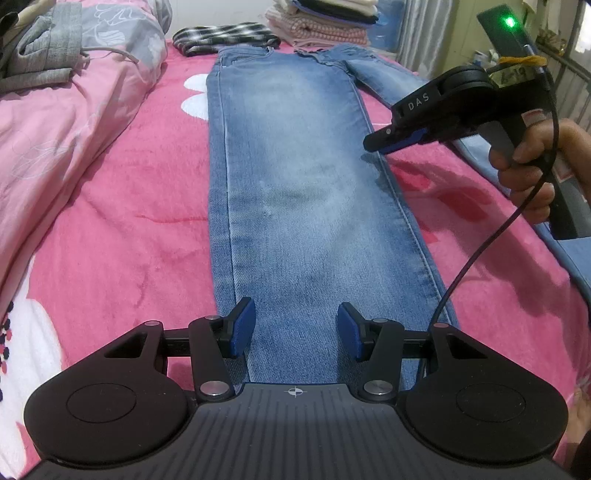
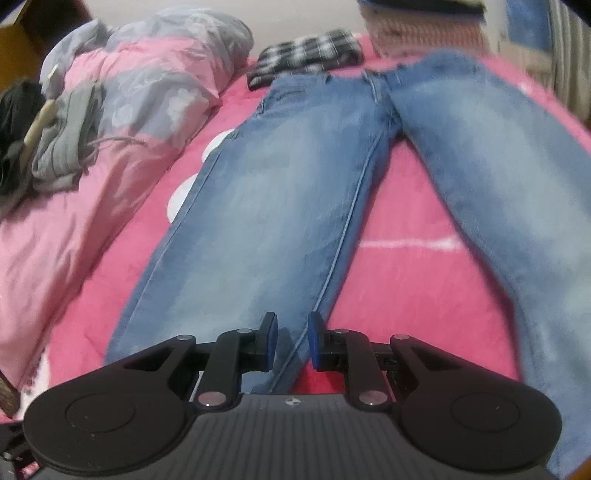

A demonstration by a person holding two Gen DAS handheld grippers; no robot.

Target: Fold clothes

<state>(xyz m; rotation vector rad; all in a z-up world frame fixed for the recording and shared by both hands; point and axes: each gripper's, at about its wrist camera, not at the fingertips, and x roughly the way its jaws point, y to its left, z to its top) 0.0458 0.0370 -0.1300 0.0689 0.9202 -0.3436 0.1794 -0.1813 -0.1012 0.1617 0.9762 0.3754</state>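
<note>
Light blue jeans (image 1: 306, 184) lie flat on a pink blanket (image 1: 122, 251), waistband at the far end. In the right wrist view the jeans (image 2: 273, 184) show both legs spread apart in a V. My left gripper (image 1: 295, 328) hovers open over the lower part of one leg, with nothing between its blue pads. My right gripper (image 2: 293, 341) stands over that leg's inner seam, its pads a narrow gap apart and empty. In the left wrist view the right gripper (image 1: 384, 142), held by a hand (image 1: 532, 177), hangs just above the leg's right edge and casts a shadow on it.
A rumpled pink and grey duvet (image 1: 74, 122) with a grey garment (image 1: 40, 55) fills the left side. A plaid cloth (image 1: 225, 37) and a stack of folded clothes (image 1: 325, 22) sit beyond the waistband. A black cable (image 1: 480, 258) trails from the right gripper.
</note>
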